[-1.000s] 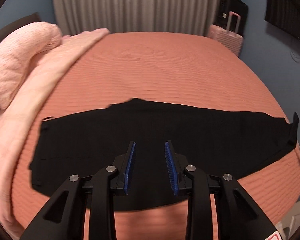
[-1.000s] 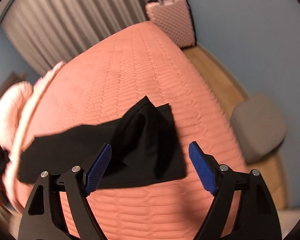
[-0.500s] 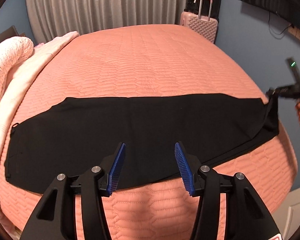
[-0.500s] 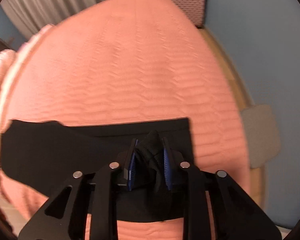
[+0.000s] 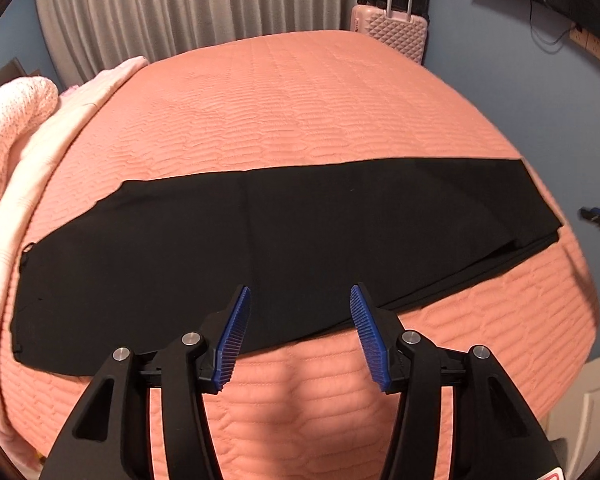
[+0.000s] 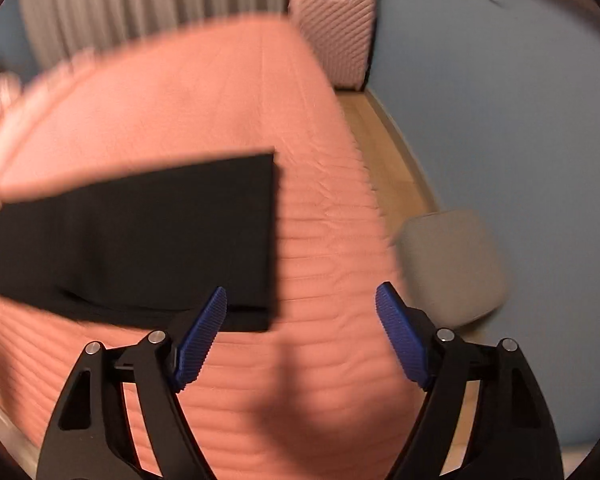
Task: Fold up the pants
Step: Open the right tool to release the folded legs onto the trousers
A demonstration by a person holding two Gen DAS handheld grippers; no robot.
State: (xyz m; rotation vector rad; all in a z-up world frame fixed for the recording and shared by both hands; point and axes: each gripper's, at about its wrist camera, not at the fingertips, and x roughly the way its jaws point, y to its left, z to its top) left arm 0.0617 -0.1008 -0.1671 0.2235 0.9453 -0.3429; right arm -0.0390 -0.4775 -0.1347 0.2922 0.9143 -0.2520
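Black pants [image 5: 260, 248] lie flat across the near part of a salmon quilted bed [image 5: 300, 112], folded lengthwise, waist at the left and leg hems at the right. My left gripper [image 5: 298, 336] is open and empty above the pants' near edge at mid-length. My right gripper [image 6: 300, 336] is open wide and empty, off the hem end of the pants [image 6: 140, 240], just right of their near corner. The right wrist view is motion-blurred.
A pale pink blanket [image 5: 16, 152] lies piled along the bed's left side. A pink suitcase [image 5: 388, 32] stands by the far wall with grey curtains. A grey stool [image 6: 452, 268] stands on the wood floor right of the bed.
My right gripper let go of the leg hems and opened, pulling back right. The pants now lie flat. My left gripper opened wider and backed off a little.
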